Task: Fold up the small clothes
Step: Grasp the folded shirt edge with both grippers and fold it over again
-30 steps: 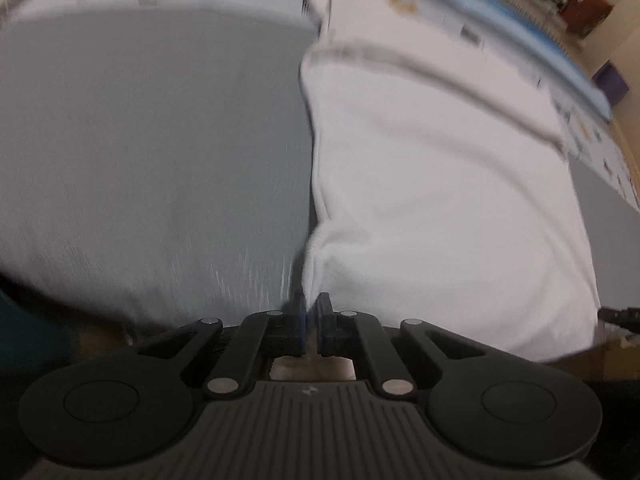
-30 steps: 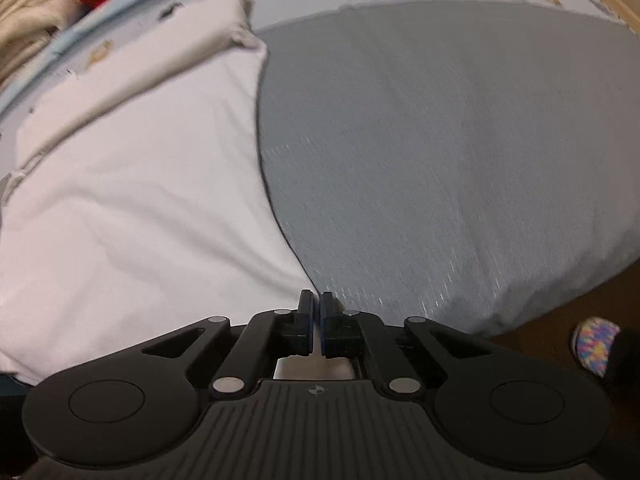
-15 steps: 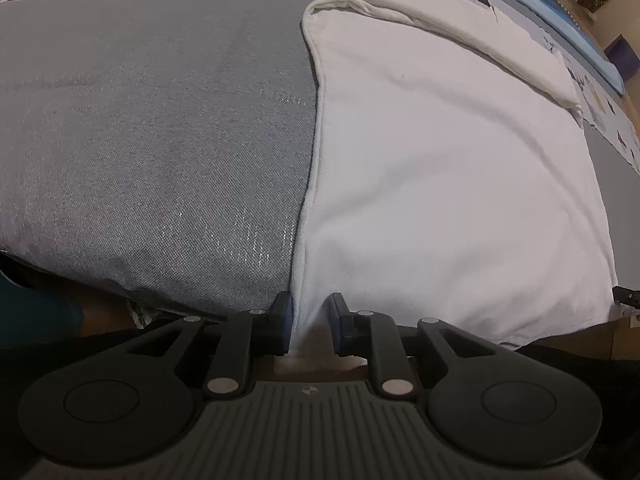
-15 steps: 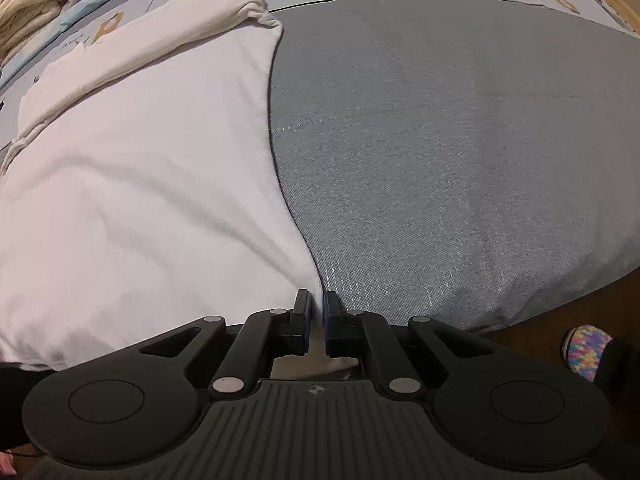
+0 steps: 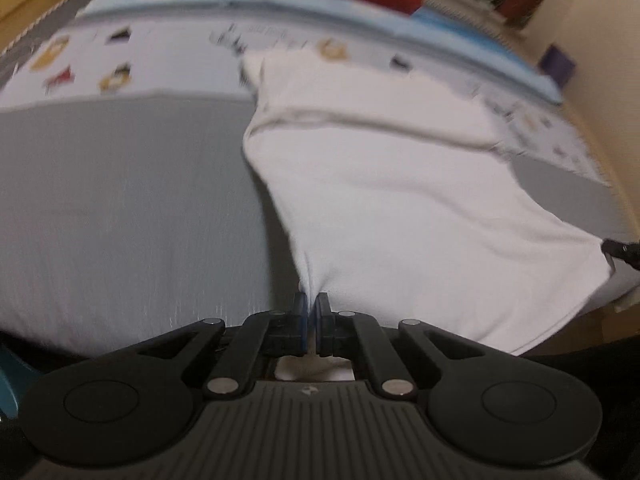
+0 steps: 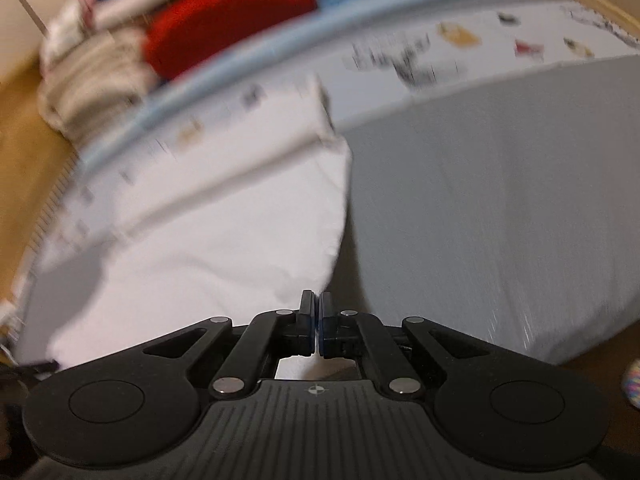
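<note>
A white garment (image 5: 400,200) lies on a grey bed cover (image 5: 120,208), its far part folded over. My left gripper (image 5: 311,304) is shut on the garment's near left corner and holds it lifted off the cover. In the right wrist view the same garment (image 6: 208,240) fills the left half. My right gripper (image 6: 316,300) is shut on its near right corner, also raised above the grey cover (image 6: 480,200). Both views are blurred by motion.
A printed sheet (image 5: 140,60) with a blue border lies beyond the grey cover. A red item (image 6: 224,20) and folded beige cloth (image 6: 92,76) sit at the back. A colourful sock (image 6: 632,384) shows at the far right on the floor.
The left jaws, parted half a second ago, have shut on the corner. Both grippers have risen, lifting the near edge off the cover; more of the room's back shows.
</note>
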`<state>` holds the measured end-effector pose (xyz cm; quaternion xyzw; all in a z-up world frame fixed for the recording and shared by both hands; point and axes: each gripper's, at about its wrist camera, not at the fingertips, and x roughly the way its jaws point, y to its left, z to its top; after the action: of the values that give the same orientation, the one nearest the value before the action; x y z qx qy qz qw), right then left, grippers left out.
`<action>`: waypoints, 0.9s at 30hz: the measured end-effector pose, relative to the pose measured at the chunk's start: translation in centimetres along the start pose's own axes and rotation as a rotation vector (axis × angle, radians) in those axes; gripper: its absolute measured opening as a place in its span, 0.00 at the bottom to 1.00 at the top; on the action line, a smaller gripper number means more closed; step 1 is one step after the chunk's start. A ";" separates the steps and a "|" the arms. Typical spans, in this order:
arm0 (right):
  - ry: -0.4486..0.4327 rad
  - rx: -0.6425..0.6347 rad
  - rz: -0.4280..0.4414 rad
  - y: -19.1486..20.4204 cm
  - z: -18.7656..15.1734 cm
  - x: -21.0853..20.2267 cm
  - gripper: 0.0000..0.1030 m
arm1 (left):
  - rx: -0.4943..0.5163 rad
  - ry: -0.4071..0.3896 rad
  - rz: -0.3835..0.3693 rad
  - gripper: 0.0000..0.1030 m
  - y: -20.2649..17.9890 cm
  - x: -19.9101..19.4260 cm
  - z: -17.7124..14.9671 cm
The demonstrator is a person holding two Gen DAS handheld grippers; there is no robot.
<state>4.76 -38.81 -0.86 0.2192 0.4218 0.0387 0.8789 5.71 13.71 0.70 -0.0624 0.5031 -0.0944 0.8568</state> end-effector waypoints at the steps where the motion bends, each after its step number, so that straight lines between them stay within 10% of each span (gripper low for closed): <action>1: -0.024 0.003 0.028 0.1 0.4 -1.3 0.00 | 0.008 -0.014 -0.007 0.02 -0.5 -1.2 0.2; 13: -0.178 0.033 0.195 -1.0 2.0 -12.5 0.00 | -0.003 -0.156 -0.196 0.02 2.4 -13.7 1.0; 23: -0.065 0.055 0.024 0.0 12.9 5.7 0.01 | -0.164 -0.075 -0.214 0.04 7.9 4.7 14.9; 27: -0.131 0.110 -0.113 -1.9 14.7 11.2 0.05 | -0.335 -0.110 -0.174 0.33 11.3 10.3 17.1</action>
<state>22.83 -42.89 -1.72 0.2450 0.3765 -0.0483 0.8921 26.67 22.63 -2.02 -0.2524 0.4570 -0.0794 0.8492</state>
